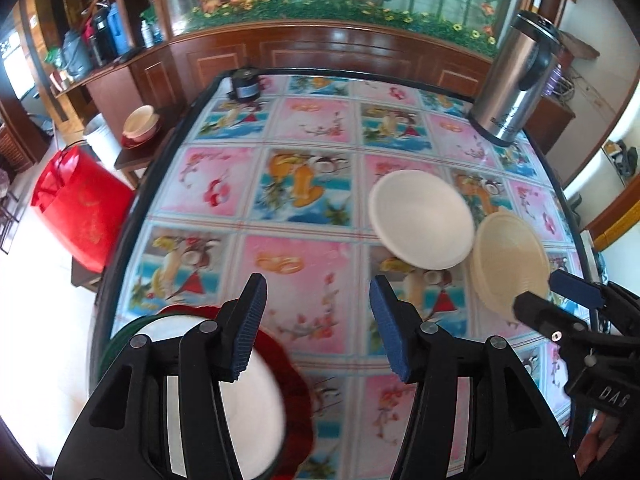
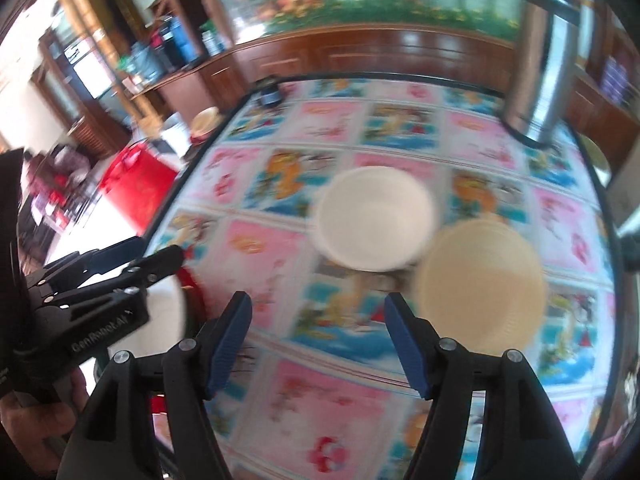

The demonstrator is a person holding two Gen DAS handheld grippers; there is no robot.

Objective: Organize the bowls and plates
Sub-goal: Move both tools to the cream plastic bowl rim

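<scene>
Both tongs released, nothing between them: left gripper (image 1: pixel 318 322), right gripper (image 2: pixel 318 342). White bowl (image 1: pixel 422 220) and cream bowl (image 1: pixel 510 258) sit touching, ahead-right of left, just ahead of right. Right is nearer. Red plate stack (image 1: pixel 296 392) lies under left.

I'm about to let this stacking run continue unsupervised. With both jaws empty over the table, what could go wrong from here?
1. The red-rimmed stack with a white plate sits at the table's near edge; a nudge could push it off.
2. The white plate and cream plate look to be touching, so grabbing one may drag the other.
3. The left gripper and right gripper hang close together and could collide.
</scene>
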